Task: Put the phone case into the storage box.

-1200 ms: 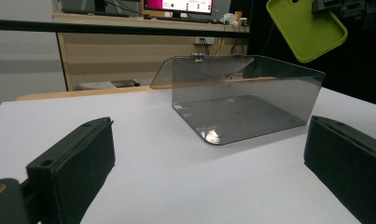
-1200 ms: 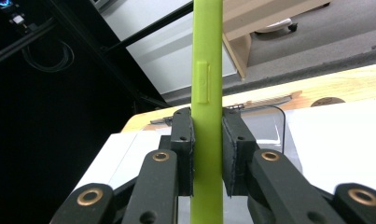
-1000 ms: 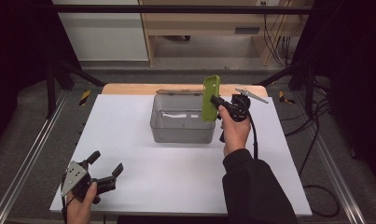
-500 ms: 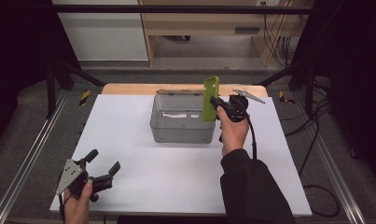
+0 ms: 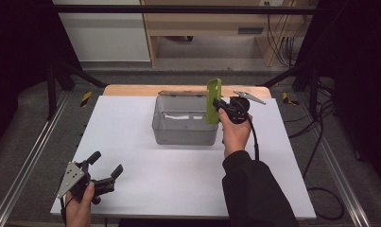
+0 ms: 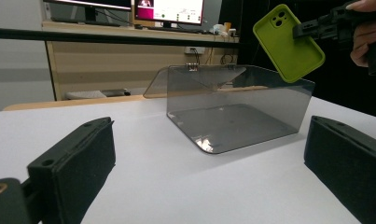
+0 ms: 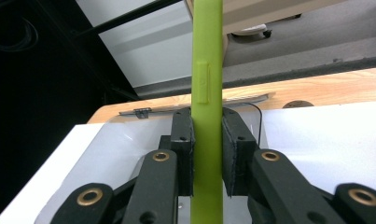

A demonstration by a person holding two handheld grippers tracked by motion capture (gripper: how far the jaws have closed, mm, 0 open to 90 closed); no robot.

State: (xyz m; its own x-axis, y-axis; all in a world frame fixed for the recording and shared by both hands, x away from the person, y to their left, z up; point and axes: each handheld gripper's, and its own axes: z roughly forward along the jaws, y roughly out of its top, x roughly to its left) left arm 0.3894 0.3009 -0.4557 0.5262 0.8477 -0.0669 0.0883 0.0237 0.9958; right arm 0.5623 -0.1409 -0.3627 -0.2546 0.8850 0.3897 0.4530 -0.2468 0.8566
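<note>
- The right tool (image 5: 220, 105) is gripping one green phone case (image 5: 213, 100) between its two pads, clamped on the case's flat faces, as the right gripper view is showing edge-on (image 7: 207, 116).
- The case is hanging in the air above the right end of one clear plastic box (image 5: 184, 124), which is sitting on the white counter (image 5: 178, 175) with its hinged lid (image 6: 195, 79) lying open behind it.
- The case is standing nearly upright, its long axis running up and down and leaning slightly; in the left gripper view its camera cutout (image 6: 279, 18) is sitting at the upper end.
- The left tool (image 5: 105, 171) is resting low near the counter's front left corner, well apart from the box, its jaws standing wide apart and holding nothing.
</note>
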